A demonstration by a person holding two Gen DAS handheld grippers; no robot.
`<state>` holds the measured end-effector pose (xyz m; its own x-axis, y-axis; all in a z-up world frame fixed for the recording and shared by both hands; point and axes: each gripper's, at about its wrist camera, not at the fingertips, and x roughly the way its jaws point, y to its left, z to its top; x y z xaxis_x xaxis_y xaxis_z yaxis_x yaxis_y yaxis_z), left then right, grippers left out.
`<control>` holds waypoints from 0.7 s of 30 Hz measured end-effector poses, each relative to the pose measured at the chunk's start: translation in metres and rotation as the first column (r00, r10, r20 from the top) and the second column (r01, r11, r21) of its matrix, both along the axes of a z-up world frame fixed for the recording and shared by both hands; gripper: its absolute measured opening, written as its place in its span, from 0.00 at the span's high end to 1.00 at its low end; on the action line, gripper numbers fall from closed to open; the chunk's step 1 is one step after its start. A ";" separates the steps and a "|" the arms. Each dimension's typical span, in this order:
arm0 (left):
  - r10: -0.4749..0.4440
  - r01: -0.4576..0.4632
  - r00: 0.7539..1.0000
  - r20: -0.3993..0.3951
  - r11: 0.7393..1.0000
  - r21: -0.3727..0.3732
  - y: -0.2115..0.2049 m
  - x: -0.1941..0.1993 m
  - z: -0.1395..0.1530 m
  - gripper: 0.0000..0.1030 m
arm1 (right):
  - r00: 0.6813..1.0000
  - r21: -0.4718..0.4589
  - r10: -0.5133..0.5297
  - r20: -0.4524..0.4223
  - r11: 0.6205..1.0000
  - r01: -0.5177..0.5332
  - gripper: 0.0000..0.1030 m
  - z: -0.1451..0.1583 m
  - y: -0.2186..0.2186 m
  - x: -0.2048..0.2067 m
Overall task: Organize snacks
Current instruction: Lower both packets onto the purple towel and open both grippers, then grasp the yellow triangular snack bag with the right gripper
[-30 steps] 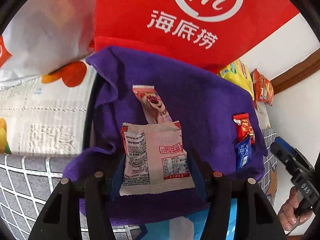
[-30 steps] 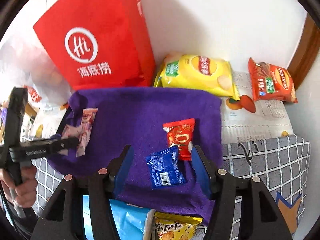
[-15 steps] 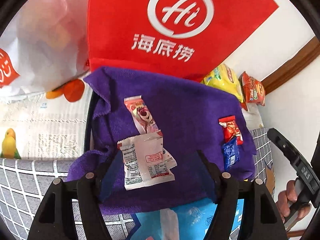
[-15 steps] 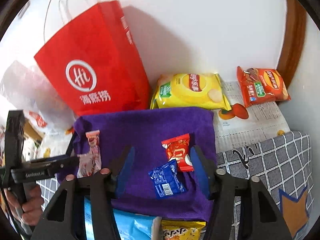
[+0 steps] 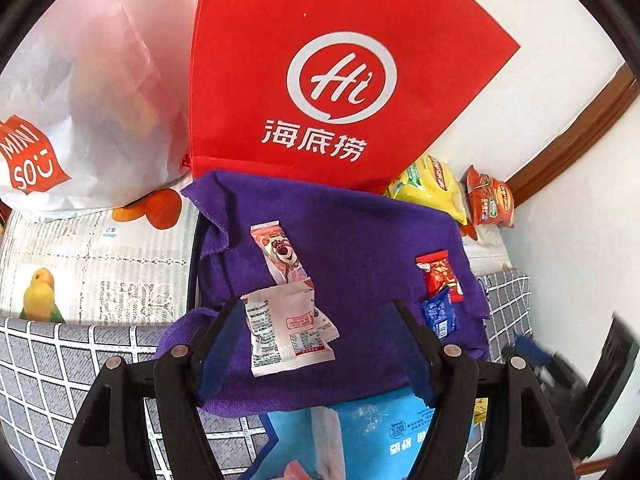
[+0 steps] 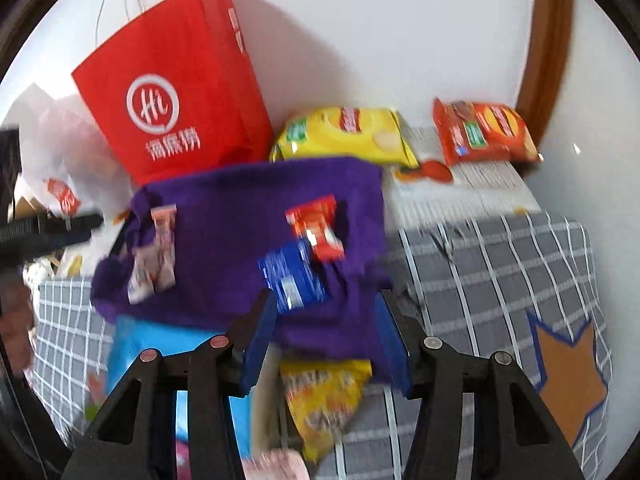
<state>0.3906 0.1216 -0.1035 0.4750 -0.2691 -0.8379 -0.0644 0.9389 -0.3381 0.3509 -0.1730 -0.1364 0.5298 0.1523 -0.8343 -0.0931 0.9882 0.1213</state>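
Looking down along our left gripper (image 5: 316,344), we found its jaws spread wide and empty, above a white packet (image 5: 286,330) that lay loose on the purple cloth (image 5: 360,232), clear of both pads. Just beyond that packet a pink wrapper (image 5: 280,252) rested with its near end tucked under it. Off to the right of this gripper, a red packet (image 5: 438,276) and a blue packet (image 5: 440,314) overlapped near the cloth's edge. A red bag (image 5: 340,80) stood behind the cloth, a yellow chip bag (image 5: 432,188) and an orange chip bag (image 5: 490,200) further right.

Our right gripper (image 6: 326,340) was also parted and held nothing; the blurred blue packet (image 6: 294,274) lay just ahead of its left pad. Below the cloth, near this gripper, a yellow snack bag (image 6: 324,396) and a light blue bag (image 6: 160,344) showed.
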 end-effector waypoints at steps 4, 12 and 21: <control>-0.015 0.015 1.000 0.014 1.000 -0.020 -0.006 -0.005 0.007 0.32 | 1.000 0.017 -0.001 0.003 1.000 0.001 0.50 -0.010 -0.003 -0.031; -0.037 0.039 0.997 0.065 0.999 -0.027 -0.010 -0.015 0.027 0.32 | 0.999 0.026 -0.007 -0.049 1.000 0.009 0.70 -0.041 0.001 -0.048; -0.076 0.080 0.990 0.121 0.996 -0.031 -0.021 -0.030 0.048 0.32 | 0.997 -0.006 -0.065 0.040 0.998 0.066 0.80 -0.007 -0.021 -0.086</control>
